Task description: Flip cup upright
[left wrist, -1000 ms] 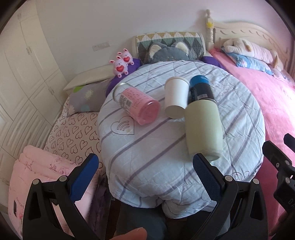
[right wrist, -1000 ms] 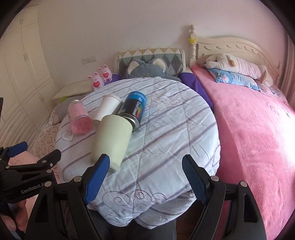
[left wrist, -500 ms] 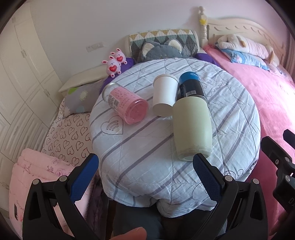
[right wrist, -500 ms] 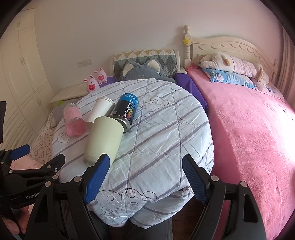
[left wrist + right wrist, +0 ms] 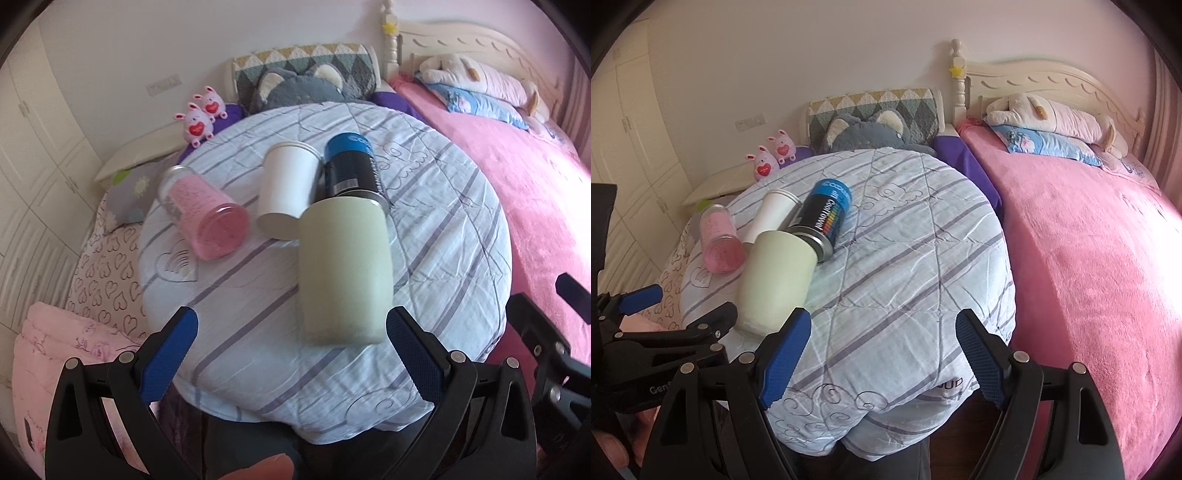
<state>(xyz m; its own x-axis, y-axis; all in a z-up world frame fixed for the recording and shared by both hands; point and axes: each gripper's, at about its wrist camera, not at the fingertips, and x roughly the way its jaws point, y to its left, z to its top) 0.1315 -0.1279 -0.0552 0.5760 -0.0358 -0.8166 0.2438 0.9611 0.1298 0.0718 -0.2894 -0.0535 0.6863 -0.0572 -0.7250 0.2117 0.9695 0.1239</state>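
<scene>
Approaching: my left fingers (image 5: pixel 291 332) and right fingers (image 5: pixel 882 339), both spread empty, must straddle the green cup (image 5: pixel 345 269) lying on the table (image 5: pixel 443 236).

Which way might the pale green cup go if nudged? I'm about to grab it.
Lying on its side, the pale green cup would probably roll, curving since it tapers. The soft quilt may slow it. The blue can at its far end may block it.
</scene>
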